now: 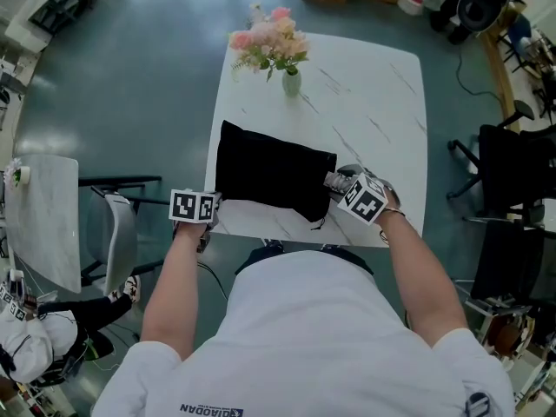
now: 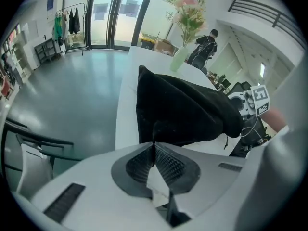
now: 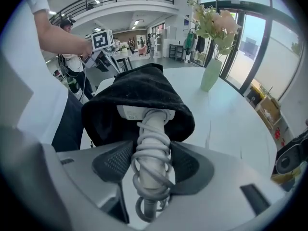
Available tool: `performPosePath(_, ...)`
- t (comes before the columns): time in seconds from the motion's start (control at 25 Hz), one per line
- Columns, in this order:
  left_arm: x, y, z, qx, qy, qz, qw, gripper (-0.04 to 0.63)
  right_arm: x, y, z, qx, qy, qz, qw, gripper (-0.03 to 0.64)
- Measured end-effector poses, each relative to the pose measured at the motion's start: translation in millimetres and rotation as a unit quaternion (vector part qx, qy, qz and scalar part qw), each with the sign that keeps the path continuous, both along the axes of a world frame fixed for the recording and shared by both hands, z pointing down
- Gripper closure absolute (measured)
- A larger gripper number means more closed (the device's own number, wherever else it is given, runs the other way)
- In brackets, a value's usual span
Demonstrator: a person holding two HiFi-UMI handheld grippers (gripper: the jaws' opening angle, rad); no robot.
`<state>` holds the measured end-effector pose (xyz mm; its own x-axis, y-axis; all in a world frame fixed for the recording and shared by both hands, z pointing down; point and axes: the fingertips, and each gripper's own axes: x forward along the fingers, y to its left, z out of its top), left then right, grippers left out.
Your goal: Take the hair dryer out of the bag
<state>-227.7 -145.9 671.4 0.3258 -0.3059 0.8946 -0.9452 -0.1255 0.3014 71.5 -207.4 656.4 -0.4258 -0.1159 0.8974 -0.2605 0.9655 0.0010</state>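
Bag (image 1: 269, 172): black, lying by the 6 o'clock edge of the white table (image 1: 373, 102).
Hair dryer (image 3: 154, 124): mostly inside the bag; its cord-wrapped handle sticks out at the bag's 3 o'clock end.
Left gripper (image 2: 154, 144): clenched on the bag's 8 o'clock corner.
Right gripper (image 3: 153, 153): grasping the handle.
Flowers (image 1: 271, 42): at 12 o'clock, beyond the bag.

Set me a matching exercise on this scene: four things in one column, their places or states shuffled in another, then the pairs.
1. left tool
2. right tool
3. hair dryer
4. vase

A. handle sticks out of the black bag's mouth
B. near the table's far side, holding pink flowers
C. clamped on the cord-wrapped handle
D. pinching the black bag's corner

Pairs: 1-D, 2-C, 3-A, 4-B
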Motion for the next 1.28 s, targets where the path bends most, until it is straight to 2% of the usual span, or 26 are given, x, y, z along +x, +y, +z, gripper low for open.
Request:
performPosePath(0.16, -1.0, 10.8, 4.0, -0.012, -0.011, -0.004, 0.9999, 0.572, 8.9, -1.2, 0.6, 0.005, -0.004, 0.003, 1.0, 0.357)
performPosePath(0.48, 0.0, 29.2, 6.3, -0.046, -0.001, 0.0, 0.9989, 0.565, 25.5, 0.7, 10.3, -0.004, 0.001, -0.014, 1.0, 0.353)
performPosePath(0.56, 1.0, 24.7, -1.3, -0.033, -0.004, 0.008, 0.9994, 0.53, 27.8, 1.8, 14.7, 0.0, 0.013, -0.02, 1.0, 0.344)
performPosePath(0.64, 5.9, 15.1, -14.9, -0.011, 0.001, 0.016, 0.9998, 0.444, 28.0, 1.9, 16.8, 0.007, 0.019, -0.024, 1.0, 0.339)
performPosePath(0.8, 30.9, -10.4, -39.5, 0.039, 0.023, 0.051, 0.9977, 0.442, 29.7, 0.0, 7.8, 0.01, 0.011, 0.001, 1.0, 0.334)
performPosePath(0.92, 55.7, -32.8, -47.7, 0.071, 0.034, 0.09, 0.9929, 0.442, 22.5, -10.5, -17.2, 0.024, -0.031, 0.049, 0.998, 0.334)
performPosePath(1.04, 80.8, -50.7, -40.6, 0.074, 0.03, 0.117, 0.9899, 0.443, 9.4, -14.7, -28.6, 0.032, -0.049, 0.068, 0.996, 0.336)
performPosePath(1.28, 123.7, -67.7, -14.8, 0.044, 0.032, 0.143, 0.9882, 0.443, -7.5, -7.0, -2.4, 0.044, 0.024, 0.025, 0.998, 0.357)
